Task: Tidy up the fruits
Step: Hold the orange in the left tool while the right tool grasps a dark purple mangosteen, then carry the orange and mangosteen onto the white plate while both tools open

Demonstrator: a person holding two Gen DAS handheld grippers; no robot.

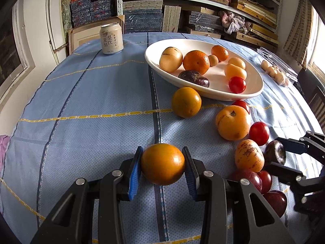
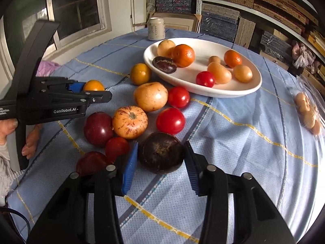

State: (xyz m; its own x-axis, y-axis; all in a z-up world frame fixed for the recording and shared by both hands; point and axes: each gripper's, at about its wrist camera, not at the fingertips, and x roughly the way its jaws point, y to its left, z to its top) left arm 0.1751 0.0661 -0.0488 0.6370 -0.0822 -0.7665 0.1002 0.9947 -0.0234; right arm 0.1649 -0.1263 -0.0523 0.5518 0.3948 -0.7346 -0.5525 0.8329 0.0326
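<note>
My left gripper [image 1: 162,163] is shut on an orange fruit [image 1: 162,164], both blue pads touching its sides, just above the blue cloth. It also shows in the right wrist view [image 2: 93,85]. My right gripper [image 2: 161,156] is shut on a dark purple fruit [image 2: 161,152], also seen in the left wrist view [image 1: 274,152]. A white oval bowl [image 1: 251,75] at the back right holds several fruits: oranges, yellow fruits, a red tomato [image 1: 237,84], a purple fruit [image 1: 194,78]. Loose fruits lie on the cloth between bowl and grippers.
A drink can [image 1: 111,38] stands at the far left of the round table [image 1: 81,101]. A clear bag of small brown fruits [image 1: 276,73] lies at the far right. Shelves with boxes stand behind. Loose fruits include an orange [image 1: 186,102], a yellow-orange fruit [image 1: 233,125] and red tomatoes [image 2: 170,121].
</note>
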